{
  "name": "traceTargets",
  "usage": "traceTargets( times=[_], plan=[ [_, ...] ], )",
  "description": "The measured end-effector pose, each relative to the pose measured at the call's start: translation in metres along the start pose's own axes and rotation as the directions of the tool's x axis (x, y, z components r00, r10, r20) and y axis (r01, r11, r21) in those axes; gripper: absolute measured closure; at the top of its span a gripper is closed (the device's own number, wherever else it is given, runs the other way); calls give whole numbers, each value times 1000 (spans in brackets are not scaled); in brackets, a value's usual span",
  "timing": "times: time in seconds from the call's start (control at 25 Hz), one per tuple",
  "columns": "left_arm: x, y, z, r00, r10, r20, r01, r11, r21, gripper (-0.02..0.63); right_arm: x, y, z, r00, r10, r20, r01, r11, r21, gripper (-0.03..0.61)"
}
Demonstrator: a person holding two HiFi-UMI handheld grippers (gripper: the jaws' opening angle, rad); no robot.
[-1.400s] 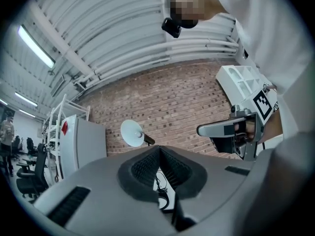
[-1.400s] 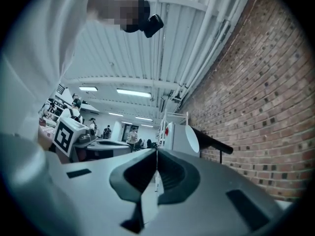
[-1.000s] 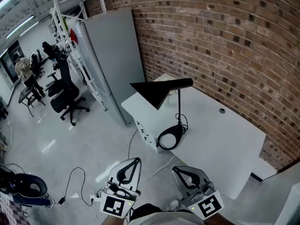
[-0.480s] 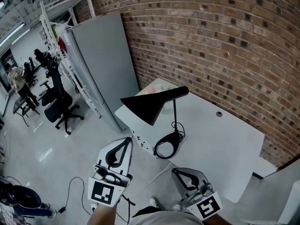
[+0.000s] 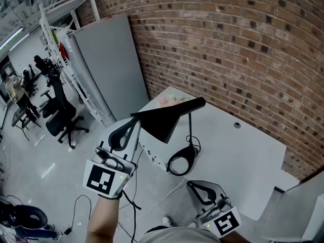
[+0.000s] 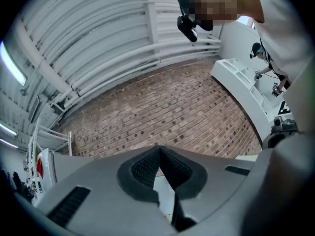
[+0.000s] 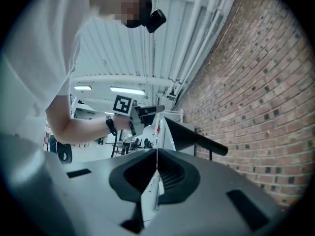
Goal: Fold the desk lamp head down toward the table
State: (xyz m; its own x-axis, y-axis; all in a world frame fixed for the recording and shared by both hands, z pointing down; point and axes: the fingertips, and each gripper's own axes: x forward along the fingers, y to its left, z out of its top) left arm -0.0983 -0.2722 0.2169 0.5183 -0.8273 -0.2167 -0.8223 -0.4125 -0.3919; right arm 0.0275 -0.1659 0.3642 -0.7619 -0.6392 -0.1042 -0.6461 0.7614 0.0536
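Head view shows the black desk lamp standing near the left edge of a white worktop, at the centre of the frame. Its thin stem rises from a ring-shaped base that lies flat on the worktop, with a loop of cable beside the foot of the stem. The cone-shaped lamp head sits at the top of the stem, raised above the worktop, with its wide mouth toward the left of the frame and its narrow neck running up and right past the stem.

The left hand-held gripper is held up at centre left, its tip just beside the wide rim of the lamp head; whether it touches the rim cannot be told. In the left gripper view its jaws are pressed together with nothing between them, and the brick wall fills the background.

The right hand-held gripper sits low in the frame, right of centre, near the front edge of the worktop and well apart from the lamp. The right gripper view shows its jaws closed and empty, with the lamp head beyond them and the left hand-held gripper close above it.

A grey cabinet stands against the wall at upper left, with a black office chair further left on the floor.
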Motion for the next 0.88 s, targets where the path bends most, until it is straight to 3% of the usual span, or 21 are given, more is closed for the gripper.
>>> traceTargets(
  times=[0.36, 0.52, 0.88],
  plan=[
    [14, 1, -15, 999, -40, -29, 41, 999, 20, 606, 13, -8, -2, 1000, -10, -14, 10, 1000, -9, 560],
    [15, -9, -26, 995, -77, -62, 81, 994, 76, 606, 21, -7, -3, 1000, -2, -19, 2, 1000, -9, 560],
    [2, -26, -58, 988, -121, -94, 129, 988, 80, 606, 29, -5, -9, 999, -5, -37, 5, 1000, -12, 560]
  ],
)
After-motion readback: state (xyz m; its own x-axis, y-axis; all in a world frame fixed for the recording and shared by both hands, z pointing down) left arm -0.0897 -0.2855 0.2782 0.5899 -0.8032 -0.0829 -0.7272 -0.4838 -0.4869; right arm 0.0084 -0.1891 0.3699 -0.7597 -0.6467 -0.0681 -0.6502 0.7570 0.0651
